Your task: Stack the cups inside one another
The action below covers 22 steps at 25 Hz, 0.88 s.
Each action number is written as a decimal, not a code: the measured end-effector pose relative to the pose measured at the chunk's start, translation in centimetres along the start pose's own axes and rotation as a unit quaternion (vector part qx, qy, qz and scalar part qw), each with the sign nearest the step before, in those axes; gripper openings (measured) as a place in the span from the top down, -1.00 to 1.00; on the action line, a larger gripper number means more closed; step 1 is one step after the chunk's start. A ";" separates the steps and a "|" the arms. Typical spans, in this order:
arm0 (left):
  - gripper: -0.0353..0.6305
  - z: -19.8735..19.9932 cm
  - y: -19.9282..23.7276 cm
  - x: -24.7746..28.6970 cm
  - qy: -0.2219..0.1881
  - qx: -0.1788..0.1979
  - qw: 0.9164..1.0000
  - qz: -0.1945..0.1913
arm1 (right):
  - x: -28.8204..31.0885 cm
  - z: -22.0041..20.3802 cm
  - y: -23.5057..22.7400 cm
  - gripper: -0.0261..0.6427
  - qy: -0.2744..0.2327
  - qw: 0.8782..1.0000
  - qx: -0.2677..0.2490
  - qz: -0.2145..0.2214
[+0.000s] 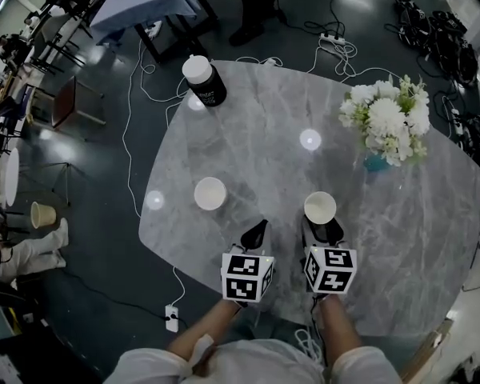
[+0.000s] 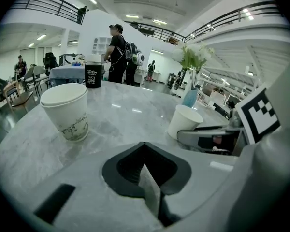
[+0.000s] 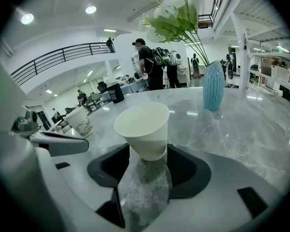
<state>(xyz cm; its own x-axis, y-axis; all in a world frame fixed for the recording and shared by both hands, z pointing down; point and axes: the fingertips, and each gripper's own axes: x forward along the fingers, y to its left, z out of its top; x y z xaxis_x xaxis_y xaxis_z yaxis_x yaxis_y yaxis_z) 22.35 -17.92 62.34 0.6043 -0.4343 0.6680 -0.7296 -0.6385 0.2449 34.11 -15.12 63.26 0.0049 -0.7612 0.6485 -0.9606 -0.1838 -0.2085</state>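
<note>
Two paper cups stand upright on the marble table (image 1: 248, 126). The plain white cup (image 1: 320, 207) (image 3: 144, 129) has its base between the jaws of my right gripper (image 1: 322, 229) (image 3: 148, 150), which are open, with table showing beneath it. The cup with a green leaf print (image 1: 210, 193) (image 2: 66, 111) stands apart, ahead and to the left of my left gripper (image 1: 258, 229) (image 2: 145, 148). That gripper is shut, its tips together, holding nothing. The plain cup (image 2: 183, 121) also appears in the left gripper view, and the printed cup (image 3: 80, 121) in the right gripper view.
A black canister with a white lid (image 1: 202, 80) stands at the table's far edge. White flowers in a blue vase (image 1: 388, 122) (image 3: 213, 86) stand at the right. A third cup (image 1: 42, 214) lies on the floor left. Cables run around the table; people stand beyond.
</note>
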 end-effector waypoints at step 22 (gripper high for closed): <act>0.91 -0.3 -0.3 -2.0 -0.012 -0.007 1.000 0.004 | -1.7 0.9 0.8 0.32 -0.025 1.000 -0.009 -0.007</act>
<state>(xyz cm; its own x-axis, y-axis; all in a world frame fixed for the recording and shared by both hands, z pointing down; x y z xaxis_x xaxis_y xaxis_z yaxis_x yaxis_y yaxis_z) 21.25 -16.62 61.14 0.6053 -0.4551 0.6531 -0.7394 -0.6253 0.2495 33.55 -14.52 61.35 0.0327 -0.7887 0.6139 -0.9654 -0.1840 -0.1849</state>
